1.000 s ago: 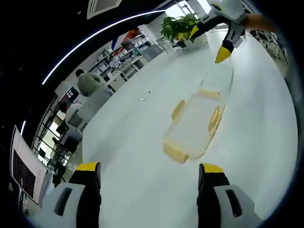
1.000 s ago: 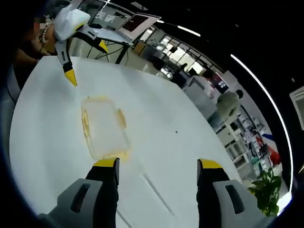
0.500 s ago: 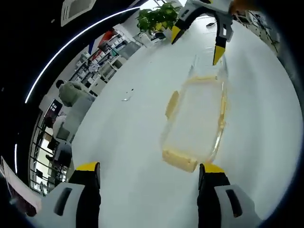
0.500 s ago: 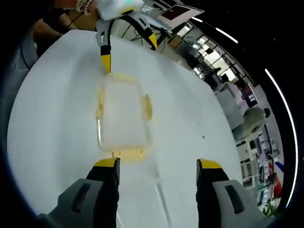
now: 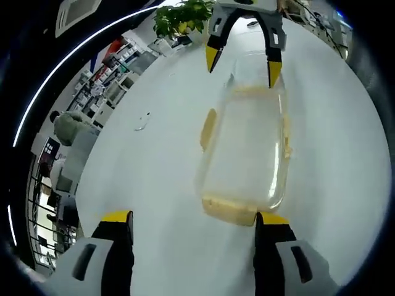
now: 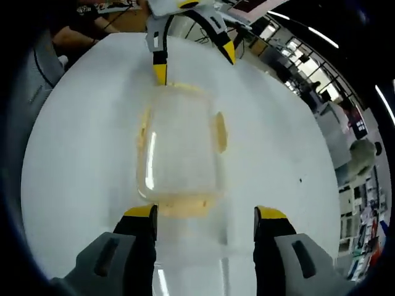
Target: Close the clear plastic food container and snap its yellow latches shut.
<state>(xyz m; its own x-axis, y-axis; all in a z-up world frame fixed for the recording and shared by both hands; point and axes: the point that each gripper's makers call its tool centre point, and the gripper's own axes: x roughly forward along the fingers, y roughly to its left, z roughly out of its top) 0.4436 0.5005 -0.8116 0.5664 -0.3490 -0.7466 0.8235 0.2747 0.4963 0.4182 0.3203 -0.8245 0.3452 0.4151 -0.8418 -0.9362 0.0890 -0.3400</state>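
Note:
The clear plastic container (image 5: pixel 247 148) lies lengthwise on the white table (image 5: pixel 154 185), with yellow latches (image 5: pixel 208 128) along its sides and ends. My left gripper (image 5: pixel 194 225) is open, its right jaw just short of the near end latch (image 5: pixel 229 209). At the far end my right gripper (image 5: pixel 242 65) stands open, its jaws straddling a faint clear flat piece, apparently the lid (image 5: pixel 256 71). In the right gripper view the container (image 6: pixel 182 151) sits right ahead of my open right gripper (image 6: pixel 205 216), the lid (image 6: pixel 194 265) lies between its jaws, and the left gripper (image 6: pixel 194 61) is open beyond.
The round table's edge (image 6: pixel 37 160) curves close on the left of the right gripper view, with a person (image 6: pixel 80 31) seated beyond it. A potted plant (image 5: pixel 182 15) stands at the table's far side. Shelves and desks (image 5: pixel 99 92) fill the room behind.
Both cameras have come closer and swung into line with the container's long axis. Each gripper now faces one end of it. Both stay open.

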